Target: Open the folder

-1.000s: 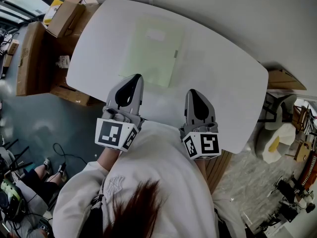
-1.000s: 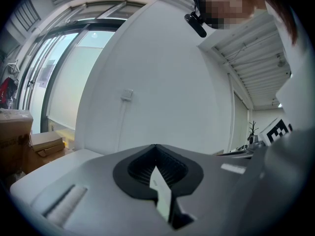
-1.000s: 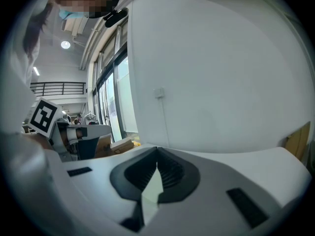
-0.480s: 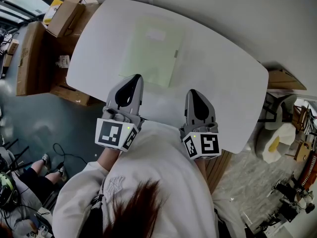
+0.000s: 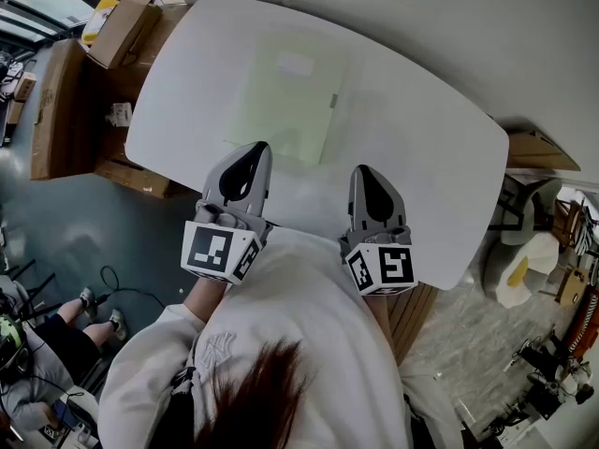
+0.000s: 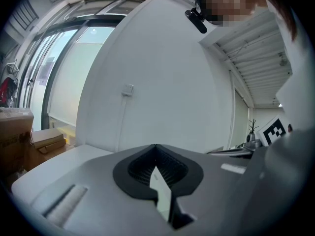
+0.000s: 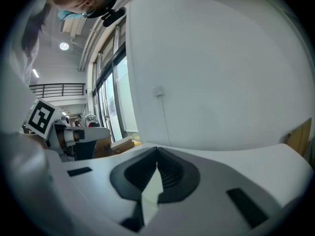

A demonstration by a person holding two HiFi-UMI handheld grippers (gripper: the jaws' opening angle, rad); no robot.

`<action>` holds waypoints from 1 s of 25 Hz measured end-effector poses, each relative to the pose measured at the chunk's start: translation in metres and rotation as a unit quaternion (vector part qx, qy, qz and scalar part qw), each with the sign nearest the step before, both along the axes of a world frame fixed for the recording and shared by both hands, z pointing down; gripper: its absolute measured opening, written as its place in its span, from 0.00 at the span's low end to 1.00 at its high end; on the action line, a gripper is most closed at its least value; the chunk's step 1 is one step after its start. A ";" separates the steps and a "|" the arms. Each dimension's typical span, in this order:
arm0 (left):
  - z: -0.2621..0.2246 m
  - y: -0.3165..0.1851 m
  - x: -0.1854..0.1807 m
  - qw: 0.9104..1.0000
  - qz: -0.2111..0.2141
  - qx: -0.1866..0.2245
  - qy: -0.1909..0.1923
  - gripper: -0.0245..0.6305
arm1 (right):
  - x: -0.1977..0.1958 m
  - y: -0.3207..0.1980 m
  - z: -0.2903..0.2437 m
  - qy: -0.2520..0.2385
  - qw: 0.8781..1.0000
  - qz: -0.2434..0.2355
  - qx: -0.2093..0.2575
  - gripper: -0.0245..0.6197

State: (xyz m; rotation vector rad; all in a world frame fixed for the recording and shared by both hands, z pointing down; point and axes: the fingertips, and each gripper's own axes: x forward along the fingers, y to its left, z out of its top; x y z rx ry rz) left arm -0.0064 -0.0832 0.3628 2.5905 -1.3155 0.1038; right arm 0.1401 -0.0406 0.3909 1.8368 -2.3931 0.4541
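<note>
Head view, item one: folder (image 5: 290,96), pale green, rectangular, lying flat and closed on the white table (image 5: 430,157), left of the table's middle. It has a white label (image 5: 295,64) near its far end and a small fitting (image 5: 332,101) on its right edge.

Item two: your left tool (image 5: 255,148), jaws pressed together with nothing between them. Its tip is at the folder's near edge, toward the left corner; whether it touches the folder cannot be told.

Item three: your right tool (image 5: 363,171), jaws likewise pressed together and empty. It is over bare table, to the right of the folder's near right corner and closer to you, apart from the folder.

Both tools point away from you across the table.
</note>
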 end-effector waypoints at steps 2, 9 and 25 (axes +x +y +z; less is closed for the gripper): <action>0.002 0.000 0.002 1.000 0.002 -0.001 -0.004 0.05 | 0.001 -0.004 0.004 0.002 1.000 -0.003 -0.002 0.05; 0.030 -0.003 0.008 0.999 0.017 -0.011 -0.049 0.05 | 0.001 -0.020 0.035 0.016 0.999 -0.016 -0.024 0.05; 0.071 -0.009 0.041 0.990 0.073 -0.035 -0.118 0.05 | -0.007 -0.060 0.146 0.027 0.991 -0.065 -0.113 0.05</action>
